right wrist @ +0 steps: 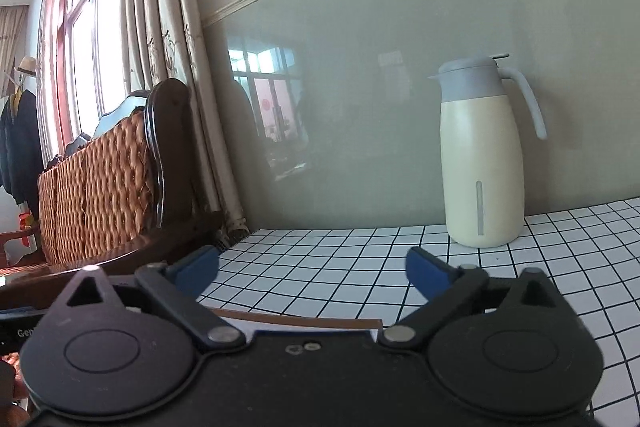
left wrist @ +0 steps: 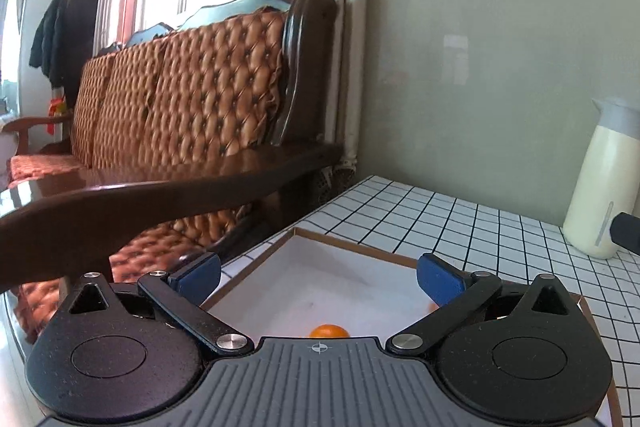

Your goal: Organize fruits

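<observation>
Both grippers sit spread wide with nothing between the blue pads. Your left gripper hovers over the white tray; one orange fruit lies at 6 o'clock inside it, another orange bit peeks at 4, hard to tell what. Right gripper has only checkered tablecloth ahead. I'd lift clear slowly so nothing rolls. Thermos jug at 1 o'clock, sofa left by the curtains.

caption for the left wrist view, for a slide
Open left gripper above a white box holding an orange fruit on the tiled table.
</observation>
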